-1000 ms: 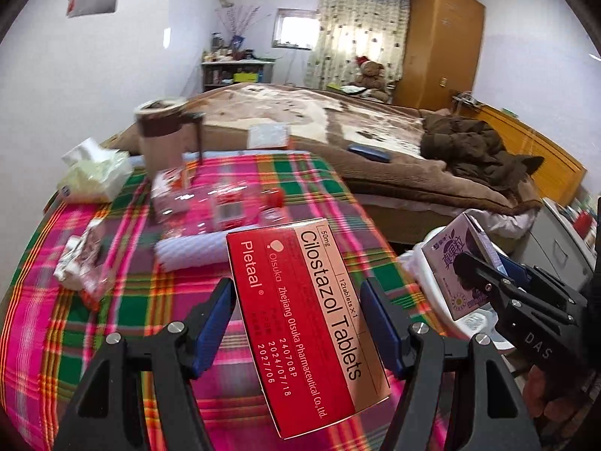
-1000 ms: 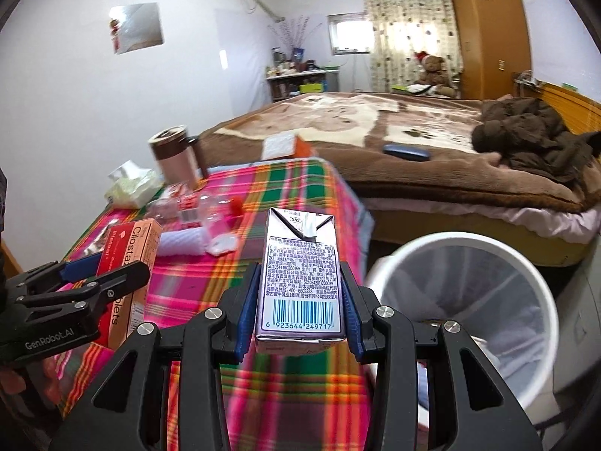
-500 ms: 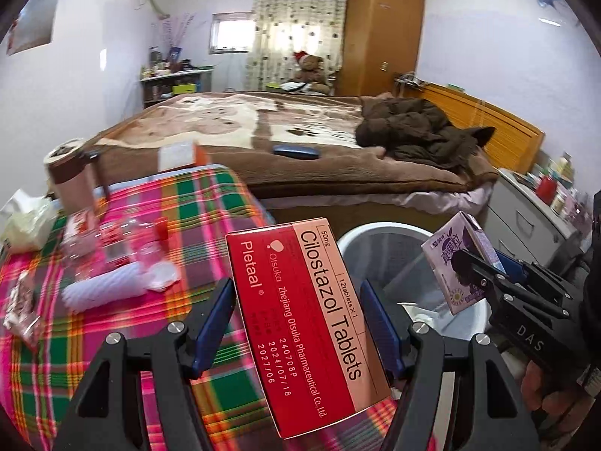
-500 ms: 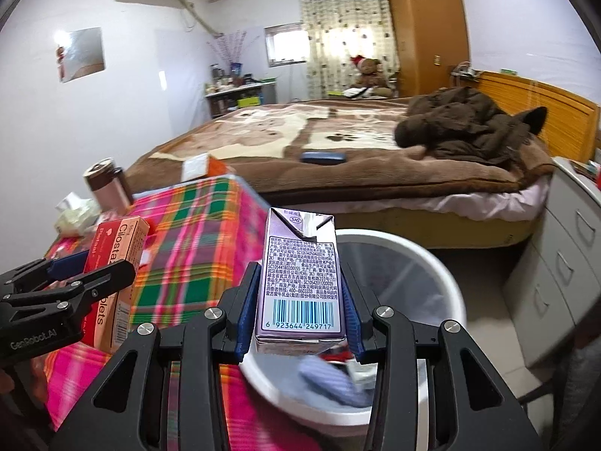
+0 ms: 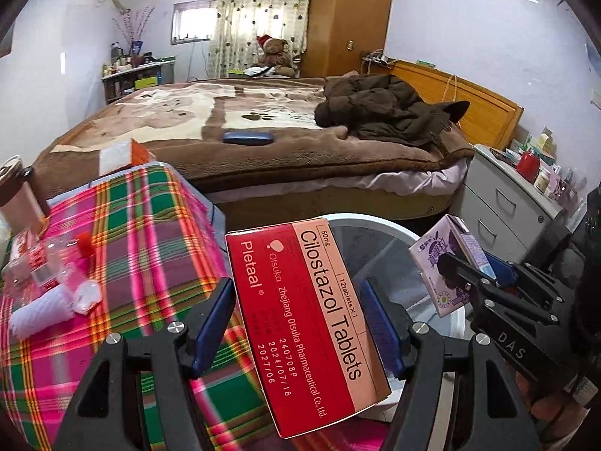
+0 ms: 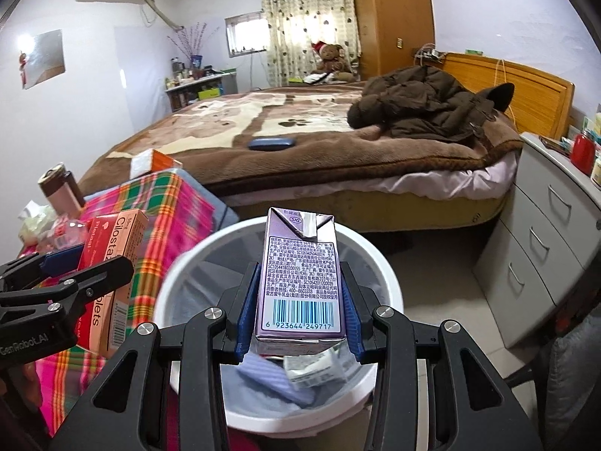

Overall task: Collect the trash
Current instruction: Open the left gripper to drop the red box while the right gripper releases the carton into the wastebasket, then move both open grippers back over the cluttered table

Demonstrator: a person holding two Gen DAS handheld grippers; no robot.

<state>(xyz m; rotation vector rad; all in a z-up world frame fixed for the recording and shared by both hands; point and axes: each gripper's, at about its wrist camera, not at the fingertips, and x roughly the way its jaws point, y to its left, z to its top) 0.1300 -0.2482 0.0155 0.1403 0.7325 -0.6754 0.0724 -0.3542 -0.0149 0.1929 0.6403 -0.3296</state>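
My left gripper (image 5: pixel 296 323) is shut on a red Cilostazol tablet box (image 5: pixel 308 323) and holds it at the table's right edge, beside the white trash bin (image 5: pixel 379 221). My right gripper (image 6: pixel 298 308) is shut on a purple milk carton (image 6: pixel 300 274) and holds it upright over the open bin (image 6: pixel 176 278), which has paper and blue cloth trash inside. The carton also shows in the left wrist view (image 5: pixel 450 259), and the tablet box in the right wrist view (image 6: pixel 109 263).
The plaid-covered table (image 5: pixel 142 233) carries a white roll (image 5: pixel 41 310), clear plastic packaging (image 5: pixel 41 267) and a brown tumbler (image 6: pixel 62 188). A bed (image 6: pixel 300 143) with a brown coat lies behind the bin. A grey drawer unit (image 6: pixel 544 233) stands on the right.
Both grippers have swung right from over the table toward the bin. The milk carton is now over the bin opening; the tablet box is at the table's edge. Both grips unchanged.
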